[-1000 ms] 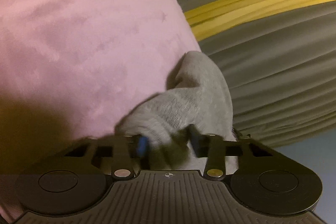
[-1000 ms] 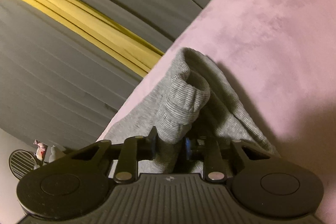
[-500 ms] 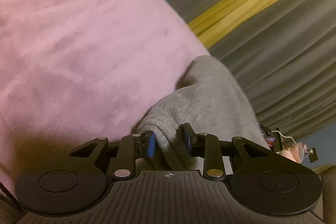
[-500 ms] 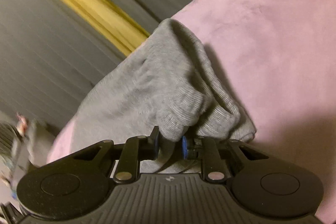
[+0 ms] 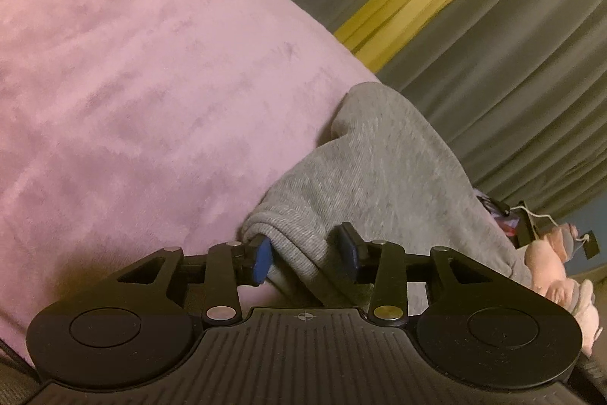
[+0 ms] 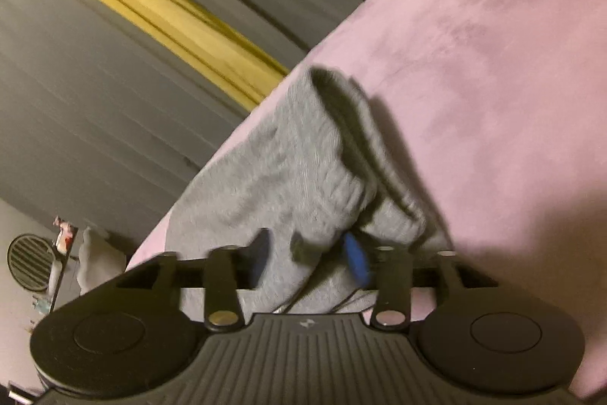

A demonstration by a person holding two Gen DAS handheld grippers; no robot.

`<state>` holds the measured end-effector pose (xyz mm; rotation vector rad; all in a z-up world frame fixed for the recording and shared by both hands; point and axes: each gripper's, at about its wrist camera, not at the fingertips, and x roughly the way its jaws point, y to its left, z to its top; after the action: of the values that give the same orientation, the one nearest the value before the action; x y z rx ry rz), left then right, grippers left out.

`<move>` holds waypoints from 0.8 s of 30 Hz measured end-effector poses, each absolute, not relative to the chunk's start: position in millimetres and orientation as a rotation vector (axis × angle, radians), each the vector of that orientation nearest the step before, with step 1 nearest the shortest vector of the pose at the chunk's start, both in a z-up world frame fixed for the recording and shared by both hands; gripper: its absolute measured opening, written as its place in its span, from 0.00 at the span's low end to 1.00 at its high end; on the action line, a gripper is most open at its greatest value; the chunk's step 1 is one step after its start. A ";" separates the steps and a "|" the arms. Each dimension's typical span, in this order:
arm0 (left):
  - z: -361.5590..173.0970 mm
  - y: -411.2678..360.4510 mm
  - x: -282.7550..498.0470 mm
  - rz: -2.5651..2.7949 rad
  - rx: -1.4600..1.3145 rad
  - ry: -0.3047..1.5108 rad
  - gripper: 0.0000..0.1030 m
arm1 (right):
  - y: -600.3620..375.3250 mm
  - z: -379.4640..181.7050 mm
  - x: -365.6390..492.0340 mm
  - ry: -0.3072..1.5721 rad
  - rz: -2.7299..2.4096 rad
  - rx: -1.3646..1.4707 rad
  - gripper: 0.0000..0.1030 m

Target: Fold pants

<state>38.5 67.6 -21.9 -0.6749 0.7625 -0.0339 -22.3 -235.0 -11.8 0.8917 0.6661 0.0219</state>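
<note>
While the pants (image 5: 383,173) lie bunched on the pink bed (image 5: 151,82), the left tool (image 5: 305,251) stands spread around their ribbed hem. The right tool (image 6: 311,257) is spread too, cloth (image 6: 288,169) between its fingers.

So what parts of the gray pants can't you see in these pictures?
- Left wrist view: the gray pants run down behind the left gripper, so their near end is hidden.
- Right wrist view: the pants are motion-blurred, and the right gripper body cuts off their near part.
- Both views: the legs and full shape lie out of frame, so how far the fold has got on the pink blanket cannot be told.
</note>
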 end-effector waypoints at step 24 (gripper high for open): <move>10.6 85.6 39.7 -0.009 -0.496 0.756 0.76 | -241.0 -41.3 52.1 0.888 -0.012 0.659 0.96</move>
<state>39.7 85.6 10.6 -0.4955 0.7560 -0.0090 52.1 -241.0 -41.3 0.6590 0.8880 -0.0116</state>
